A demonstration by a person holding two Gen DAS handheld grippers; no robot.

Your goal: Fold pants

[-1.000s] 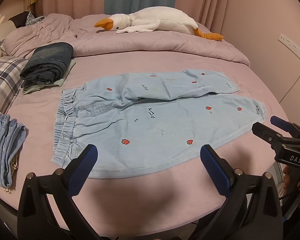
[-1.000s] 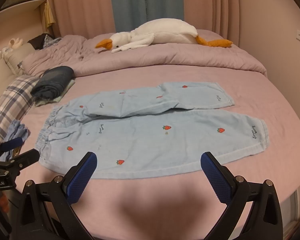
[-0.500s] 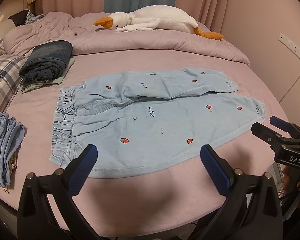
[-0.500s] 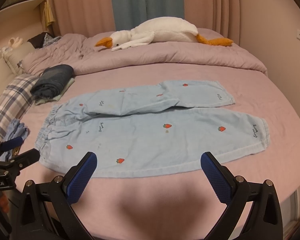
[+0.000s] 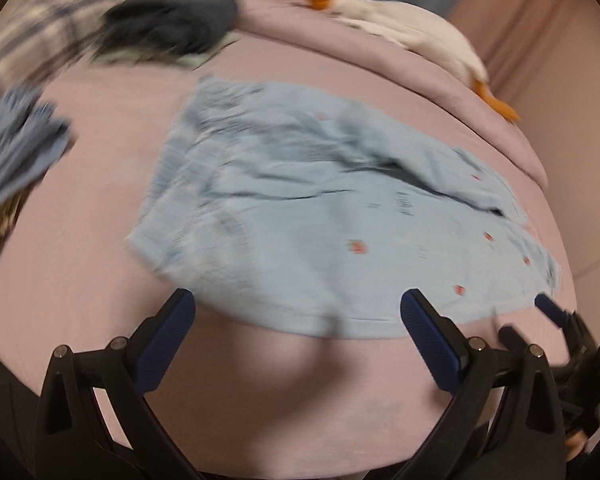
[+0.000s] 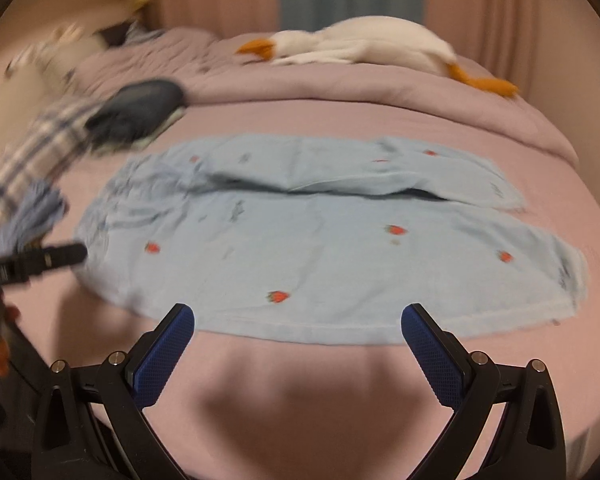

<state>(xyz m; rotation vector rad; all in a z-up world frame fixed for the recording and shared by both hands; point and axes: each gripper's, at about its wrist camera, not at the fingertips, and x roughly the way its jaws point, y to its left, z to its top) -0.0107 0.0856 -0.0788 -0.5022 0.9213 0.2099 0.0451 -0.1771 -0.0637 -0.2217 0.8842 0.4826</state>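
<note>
light blue pants point(image 6: 320, 240) lie flat on the bed point(image 6: 300, 392); left gripper point(image 5: 296, 336) and right gripper point(image 6: 296, 344) spread, empty.

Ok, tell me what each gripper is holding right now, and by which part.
Nothing. The left gripper and right gripper are both open, short of the near edge of the pants.

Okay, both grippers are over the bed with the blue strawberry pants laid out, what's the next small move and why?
Probably lower both open grippers to the near long edge of the pants and pinch it. The left gripper and right gripper hold nothing, and the pants lie flat and unfolded on the bed with the far leg lying partly over the near one, so grasping the near edge looks like the first step.
</note>
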